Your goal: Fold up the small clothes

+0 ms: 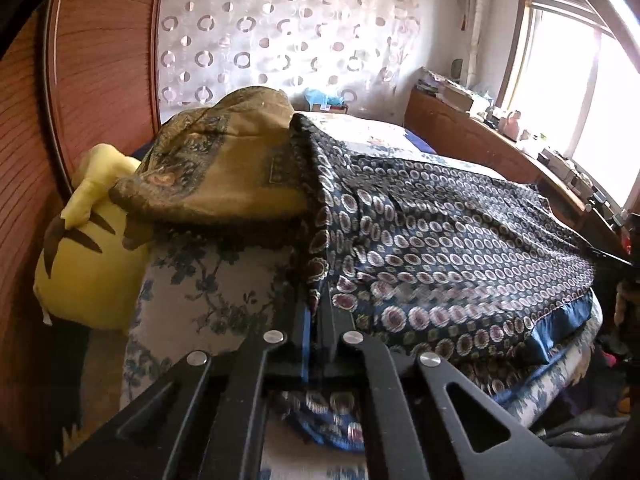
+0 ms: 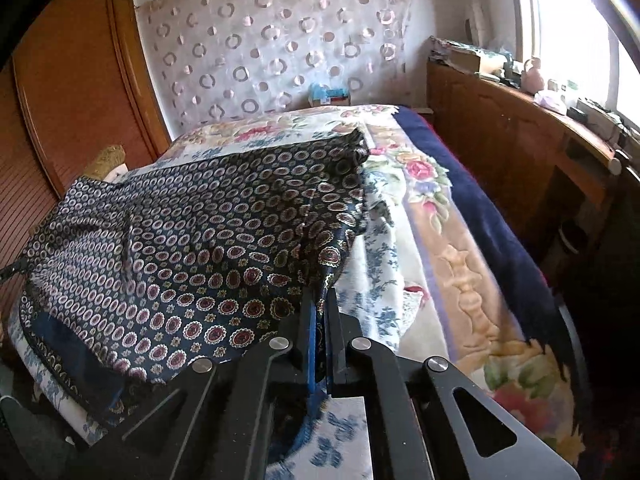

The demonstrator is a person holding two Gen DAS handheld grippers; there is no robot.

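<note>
A dark blue patterned cloth [image 1: 440, 232] with rings and medallions lies spread over the bed [image 1: 180, 300]. My left gripper [image 1: 318, 300] is shut on the cloth's near left corner, with fabric pinched between its black jaws. In the right wrist view the same cloth [image 2: 192, 232] covers the left half of the bed, and my right gripper [image 2: 320, 304] is shut on its near right corner. A strip of blue hem hangs down between the right jaws. The far edge of the cloth reaches toward the middle of the bed.
An olive patterned pillow [image 1: 216, 168] and a yellow plush toy [image 1: 88, 248] lie left of the cloth, against a wooden wardrobe [image 1: 80, 80]. A floral blanket [image 2: 452, 240] covers the bed's right side. A wooden cabinet [image 2: 520, 136] with clutter stands under the window.
</note>
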